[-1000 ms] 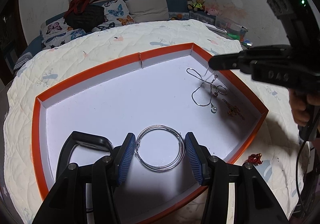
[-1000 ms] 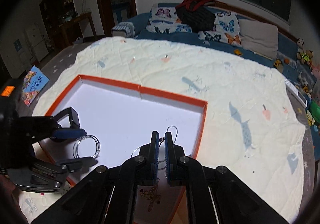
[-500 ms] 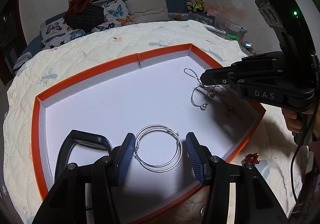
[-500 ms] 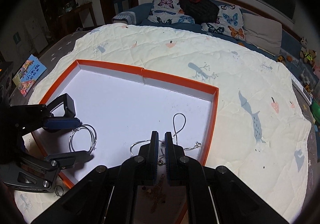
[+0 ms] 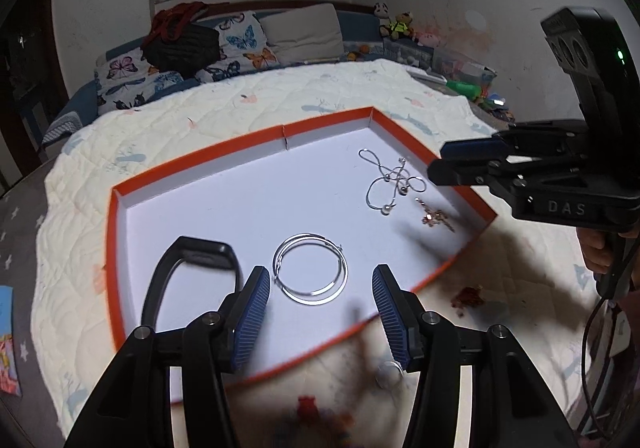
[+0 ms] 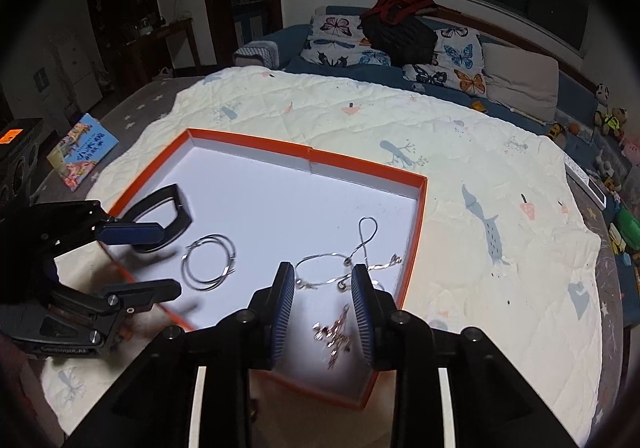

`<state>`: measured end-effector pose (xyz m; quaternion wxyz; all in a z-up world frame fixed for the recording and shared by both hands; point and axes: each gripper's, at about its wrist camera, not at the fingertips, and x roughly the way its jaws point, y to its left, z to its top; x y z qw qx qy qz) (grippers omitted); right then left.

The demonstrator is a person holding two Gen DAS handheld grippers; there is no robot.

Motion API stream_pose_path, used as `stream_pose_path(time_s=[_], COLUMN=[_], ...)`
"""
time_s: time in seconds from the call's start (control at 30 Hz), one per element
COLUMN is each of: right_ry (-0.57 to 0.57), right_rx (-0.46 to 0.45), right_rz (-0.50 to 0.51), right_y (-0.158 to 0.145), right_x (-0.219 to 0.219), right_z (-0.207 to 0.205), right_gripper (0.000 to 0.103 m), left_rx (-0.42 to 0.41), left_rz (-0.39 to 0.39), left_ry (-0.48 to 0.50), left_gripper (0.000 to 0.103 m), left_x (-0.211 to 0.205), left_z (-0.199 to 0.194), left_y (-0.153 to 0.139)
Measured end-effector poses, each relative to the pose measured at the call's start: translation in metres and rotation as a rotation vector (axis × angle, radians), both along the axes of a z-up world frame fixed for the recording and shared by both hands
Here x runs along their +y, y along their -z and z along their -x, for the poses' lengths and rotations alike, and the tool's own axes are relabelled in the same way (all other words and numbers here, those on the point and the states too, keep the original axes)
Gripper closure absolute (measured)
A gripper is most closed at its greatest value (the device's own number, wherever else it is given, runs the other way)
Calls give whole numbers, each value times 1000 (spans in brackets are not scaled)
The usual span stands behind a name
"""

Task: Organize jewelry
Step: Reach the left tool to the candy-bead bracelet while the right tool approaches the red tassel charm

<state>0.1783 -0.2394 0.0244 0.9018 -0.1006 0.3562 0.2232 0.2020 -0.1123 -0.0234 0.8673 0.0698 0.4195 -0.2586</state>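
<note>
Left wrist view: the left gripper (image 5: 320,312) hangs wide open over the tray (image 5: 200,164), holding nothing, the silver hoops (image 5: 310,268) lying just ahead between its fingers. The necklace (image 5: 390,180) sits near the far corner, a gold chain (image 5: 436,216) beside it.

Right wrist view: the right gripper (image 6: 322,312) gapes open and empty above the gold chain (image 6: 334,334); necklace (image 6: 352,260) just beyond, hoops (image 6: 208,262) left.

Cream quilted bed (image 6: 460,168) bearing an orange-rimmed white tray (image 6: 416,232), pillows (image 6: 520,84), small red trinket (image 5: 468,294).
</note>
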Motion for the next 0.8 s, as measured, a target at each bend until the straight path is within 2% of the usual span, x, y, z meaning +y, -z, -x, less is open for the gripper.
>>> stream_pose_path(time_s=[0.3,0.6,0.8], right_ry=[-20,-30,-16], right_rx=[23,94,88], right_rz=[-50,-14,-24], right_y=[16,56,62], right_x=[-4,1,2], right_z=[44,62,63], right_gripper=[62,62,62], left_rx=[-41,-19,2], left_rz=[-23,-9,-6], left_ry=[-12,-48,-87], left_gripper=[43,42,43], left_x=[14,39,57], left_z=[52,95,112], left_y=[-11,0,11])
